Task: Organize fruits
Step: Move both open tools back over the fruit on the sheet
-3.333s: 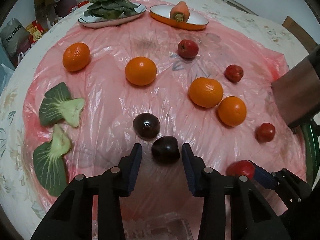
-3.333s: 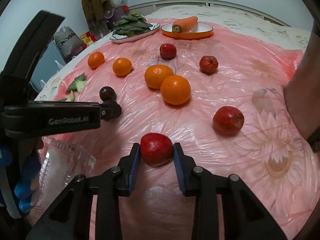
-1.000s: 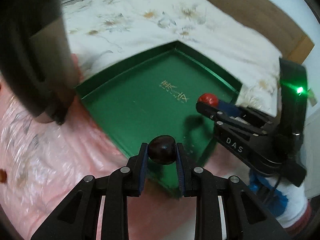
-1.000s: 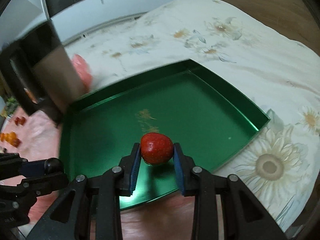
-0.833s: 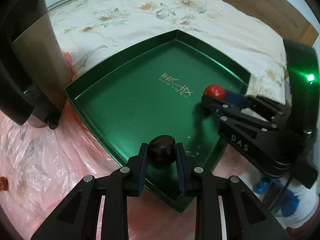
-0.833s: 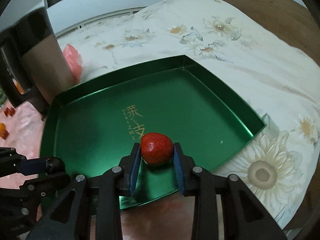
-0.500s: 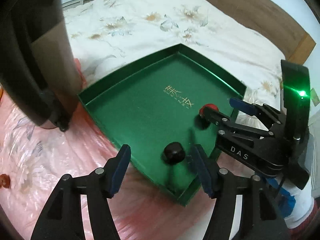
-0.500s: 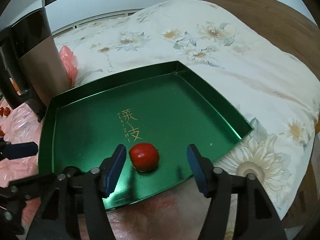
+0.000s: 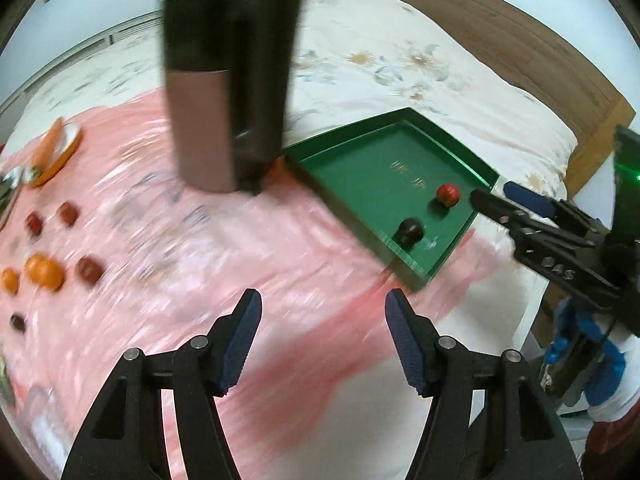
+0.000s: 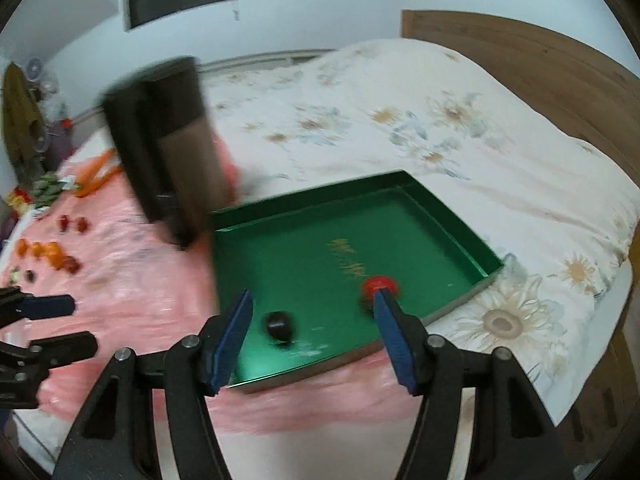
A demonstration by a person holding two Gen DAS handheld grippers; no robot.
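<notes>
Risk first: two round fruits are left loose on the slick floor of the green tray [image 10: 460,220]; a knock to the tray rim, or sag in the soft bedding under it, is judged enough to roll them together or against the wall; the tall dark canister [image 9: 228,84] stands touching the tray's far corner and could be clipped on a sweep toward the pink sheet [image 9: 200,260]; heavy blur makes aim on the small fruits uncertain.

Dark plum [image 10: 280,325] is seen near the tray's front edge, glossy, almost black; red fruit [image 10: 379,285] is seen apart from it, toward the right side, bright and smooth, partly hidden behind a fingertip in the right view.

Left gripper [image 9: 323,344] is held with jaws wide apart, nothing between them, above the sheet; right gripper [image 10: 312,336] is likewise spread and empty, above the tray's front edge.

Oranges [image 9: 44,272] and small red fruits [image 9: 88,270] are still scattered on the sheet, well apart from the tray; sorting is judged barely begun.
</notes>
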